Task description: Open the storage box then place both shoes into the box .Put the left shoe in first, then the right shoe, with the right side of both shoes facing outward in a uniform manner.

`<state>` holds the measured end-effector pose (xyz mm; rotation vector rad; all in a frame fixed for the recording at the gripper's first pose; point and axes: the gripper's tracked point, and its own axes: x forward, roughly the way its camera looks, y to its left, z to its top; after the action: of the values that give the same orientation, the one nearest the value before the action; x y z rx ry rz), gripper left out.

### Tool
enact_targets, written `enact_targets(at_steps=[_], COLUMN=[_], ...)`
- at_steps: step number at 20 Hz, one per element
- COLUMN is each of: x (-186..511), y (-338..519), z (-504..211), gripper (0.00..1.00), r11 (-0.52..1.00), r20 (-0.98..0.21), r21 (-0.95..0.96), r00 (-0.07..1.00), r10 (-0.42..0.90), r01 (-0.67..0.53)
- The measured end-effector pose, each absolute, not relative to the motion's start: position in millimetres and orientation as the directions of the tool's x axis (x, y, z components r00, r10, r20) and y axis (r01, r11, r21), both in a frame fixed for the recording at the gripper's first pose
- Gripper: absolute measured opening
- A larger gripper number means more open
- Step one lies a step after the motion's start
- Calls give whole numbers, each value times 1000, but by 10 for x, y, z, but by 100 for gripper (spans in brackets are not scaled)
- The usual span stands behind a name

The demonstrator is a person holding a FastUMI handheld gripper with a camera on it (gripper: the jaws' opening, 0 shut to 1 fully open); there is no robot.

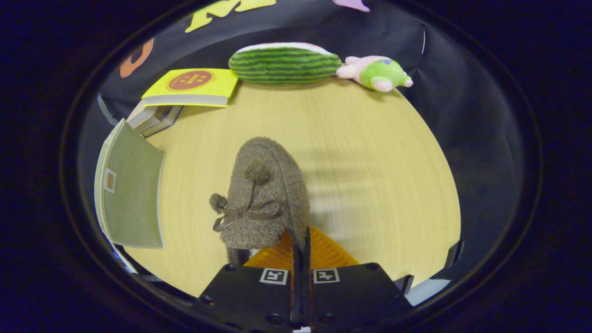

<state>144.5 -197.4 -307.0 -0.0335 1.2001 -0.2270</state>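
**Claw pinching the rim of one fuzzy shoe**

I see my gripper (301,236) with its two fingers pressed almost together, and only a thin edge of fabric is between them. This edge belongs to the shoe (266,199), so I judge the claw is closed on the shoe's rim at its near right side. The shoe is one, I count no second one in my view. It is made of a woolly, curly brown-grey fabric, with a rounded toe that points away from me toward the far edge of the tabletop (370,162). On its top there is a thin brown ribbon bow (245,213) and two small pompoms of the same fuzzy material. The shoe is near the middle of the tabletop, a little toward the near edge.

The tabletop is light wood with fine grain lines.

At the left edge I see the storage box (132,185), a flat pale green panel with a small square label; I cannot tell whether it is open.

In the far left corner one yellow book (192,85) with a round red mark lies on some grey boxes (152,118). Along the far edge lie two soft toys: one striped green watermelon-shaped cushion (284,64), long and oval, and just beside it, one plush figure (377,72) in pink and green.
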Motion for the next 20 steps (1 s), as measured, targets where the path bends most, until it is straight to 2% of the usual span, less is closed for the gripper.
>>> enact_targets(at_steps=[3, 9, 13, 20], x=[1455, 1455, 1504, 1635], y=[-1753, -1105, -580, 563], z=[-2799, -2220, -1849, -1743], gripper=[7, 6, 6, 6], r11=[974, 981, 986, 995], r20=[-902, -890, -860, -864], r21=[-157, -84, -74, 33], r00=[378, 430, 491, 503], r10=[-209, -154, -138, -19], r01=[163, 177, 147, 94])
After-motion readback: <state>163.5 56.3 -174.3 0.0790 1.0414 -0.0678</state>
